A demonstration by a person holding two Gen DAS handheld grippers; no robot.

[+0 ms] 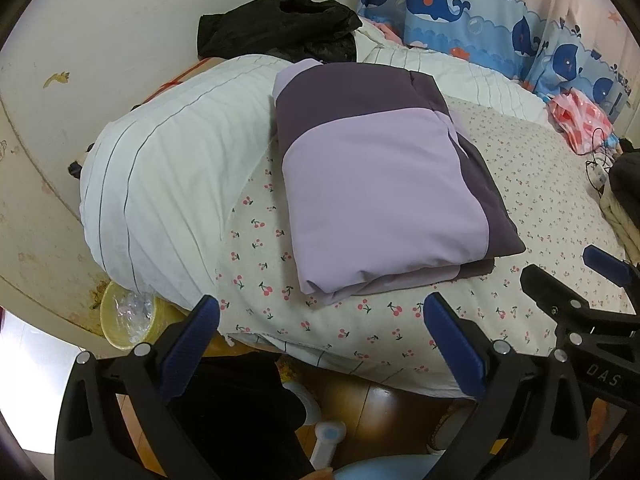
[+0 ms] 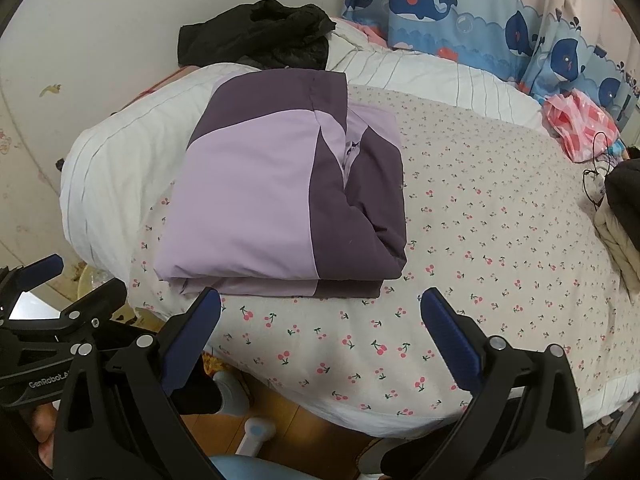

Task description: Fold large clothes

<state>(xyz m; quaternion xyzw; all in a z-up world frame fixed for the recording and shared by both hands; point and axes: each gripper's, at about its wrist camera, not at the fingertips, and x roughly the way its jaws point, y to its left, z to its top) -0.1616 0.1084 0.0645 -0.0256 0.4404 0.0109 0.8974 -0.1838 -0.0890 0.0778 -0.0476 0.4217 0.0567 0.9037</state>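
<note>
A large garment in light and dark purple (image 1: pixel 380 184) lies folded into a thick rectangle on the cherry-print bed sheet (image 1: pixel 360 320). It also shows in the right wrist view (image 2: pixel 280 200), left of centre. My left gripper (image 1: pixel 320 336) is open and empty, held just short of the bed's front edge, apart from the garment. My right gripper (image 2: pixel 320 332) is open and empty over the bed's front edge, apart from the garment. The right gripper shows at the right of the left wrist view (image 1: pixel 568 276). The left gripper shows at the left of the right wrist view (image 2: pixel 68 284).
A white striped quilt (image 1: pixel 168 184) is bunched left of the garment. A black garment (image 1: pixel 280 28) lies at the back by the wall. A whale-print curtain (image 1: pixel 480 16) hangs behind. A pink bag (image 2: pixel 576 124) and more clothes (image 2: pixel 620 216) sit at the right. A yellow bin (image 1: pixel 124 316) stands on the floor.
</note>
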